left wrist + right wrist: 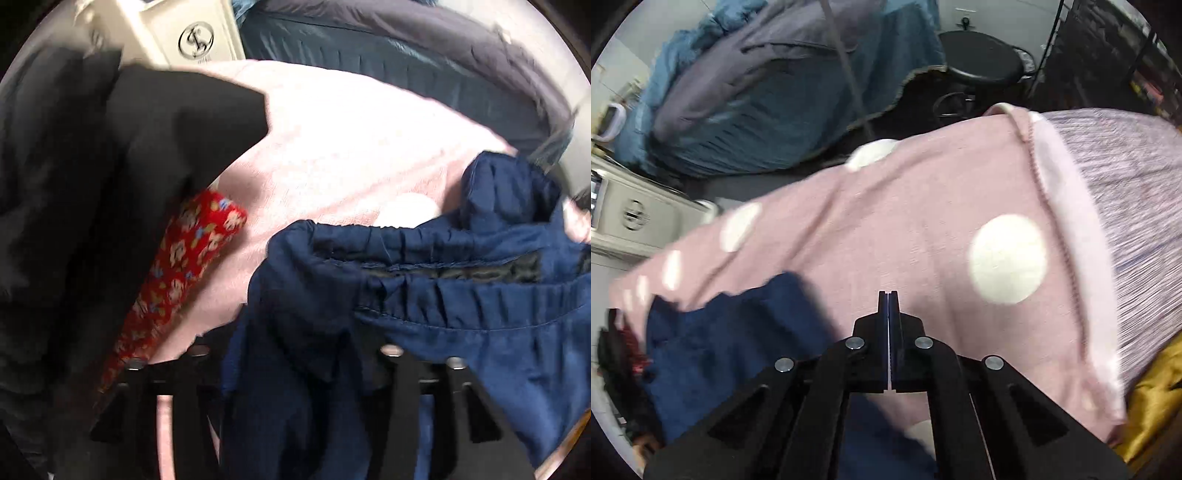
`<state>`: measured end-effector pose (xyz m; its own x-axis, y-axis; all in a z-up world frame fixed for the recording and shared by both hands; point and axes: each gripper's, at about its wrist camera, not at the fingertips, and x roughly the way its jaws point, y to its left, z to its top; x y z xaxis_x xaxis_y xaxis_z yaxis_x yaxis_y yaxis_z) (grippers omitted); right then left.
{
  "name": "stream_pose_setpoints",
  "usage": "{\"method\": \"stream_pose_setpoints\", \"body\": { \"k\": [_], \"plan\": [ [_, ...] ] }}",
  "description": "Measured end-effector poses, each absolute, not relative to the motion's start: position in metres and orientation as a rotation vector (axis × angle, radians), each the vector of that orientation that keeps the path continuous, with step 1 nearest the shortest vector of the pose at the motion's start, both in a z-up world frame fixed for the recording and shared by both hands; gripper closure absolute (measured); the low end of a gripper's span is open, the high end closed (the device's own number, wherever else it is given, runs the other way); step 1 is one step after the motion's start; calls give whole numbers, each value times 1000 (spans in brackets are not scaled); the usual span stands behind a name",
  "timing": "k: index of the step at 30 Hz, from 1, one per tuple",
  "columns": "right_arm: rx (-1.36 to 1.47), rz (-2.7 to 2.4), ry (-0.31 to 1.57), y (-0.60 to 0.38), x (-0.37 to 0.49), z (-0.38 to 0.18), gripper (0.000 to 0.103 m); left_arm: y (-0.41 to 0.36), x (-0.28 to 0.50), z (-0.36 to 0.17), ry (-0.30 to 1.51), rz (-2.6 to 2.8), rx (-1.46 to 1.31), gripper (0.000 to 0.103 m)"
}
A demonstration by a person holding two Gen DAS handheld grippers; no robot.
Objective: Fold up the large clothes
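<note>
A navy garment with an elastic waistband (pixel 424 288) drapes over my left gripper (pixel 295 369) and hides its fingertips; the cloth hangs from between the arms, so the gripper looks shut on it. The same navy garment (pixel 731 332) lies at the lower left in the right wrist view. It rests on a pink blanket with white dots (pixel 923 229), which also shows in the left wrist view (pixel 351 155). My right gripper (pixel 888 295) is shut, pads together, with nothing visible between them, just above the pink blanket.
A black garment (pixel 110 177) and a red floral cloth (pixel 184 258) lie at the left. A grey-blue quilt (pixel 768 92) is heaped behind. A white appliance (pixel 639 218) stands at the left, a black stool (pixel 982 59) at the back, yellow fabric (pixel 1156 398) at the right.
</note>
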<state>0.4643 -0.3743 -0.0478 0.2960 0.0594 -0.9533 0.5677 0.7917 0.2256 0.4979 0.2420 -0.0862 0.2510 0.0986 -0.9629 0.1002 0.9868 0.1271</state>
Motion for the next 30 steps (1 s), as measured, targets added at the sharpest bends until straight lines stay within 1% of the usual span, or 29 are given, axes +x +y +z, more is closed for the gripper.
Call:
{"method": "stream_pose_setpoints", "body": {
  "k": [1, 2, 3, 4, 5, 6, 7, 10, 12, 17, 22, 25, 26, 27, 28, 30],
  "plan": [
    [592, -342, 1218, -363, 459, -42, 98, 239, 498, -88, 1315, 13, 202, 32],
    [582, -311, 1194, -350, 454, -36, 91, 240, 499, -89, 1308, 36, 216, 21],
    [579, -285, 1177, -340, 449, -30, 79, 246, 500, -88, 1307, 42, 190, 17],
    [572, -244, 1152, -325, 440, -22, 71, 256, 501, -87, 1315, 29, 111, 17],
    [560, -212, 1137, -312, 442, -18, 52, 263, 501, -84, 1319, 19, 52, 16],
    [525, -163, 1119, -292, 433, -11, 41, 272, 501, -80, 1319, 11, -15, 16],
    [480, -112, 1119, -266, 428, -2, 41, 282, 498, -72, 1310, 2, -92, 16],
    [324, 21, 1176, -210, 411, -8, 41, 298, 479, -48, 1243, -32, -195, 14],
    [294, 52, 1212, -191, 399, -21, 41, 301, 465, -34, 1208, -46, -179, 7],
    [328, -7, 1266, -199, 397, -51, 41, 310, 434, -16, 1170, 12, -77, 7],
    [420, -61, 1278, -219, 413, -55, 41, 291, 393, 1, 1135, -72, -64, 7],
    [423, -95, 1344, -218, 430, -72, 38, 253, 374, -17, 1170, -88, 60, 7],
    [409, -100, 1353, -218, 434, -76, 36, 242, 374, -34, 1218, -59, 107, 7],
    [392, -105, 1356, -215, 435, -77, 36, 239, 376, -49, 1265, -27, 129, 5],
    [368, -112, 1359, -211, 436, -77, 36, 240, 379, -64, 1301, -2, 115, 5],
    [369, -117, 1353, -209, 435, -72, 36, 255, 389, -81, 1328, 27, -42, 5]
  ]
}}
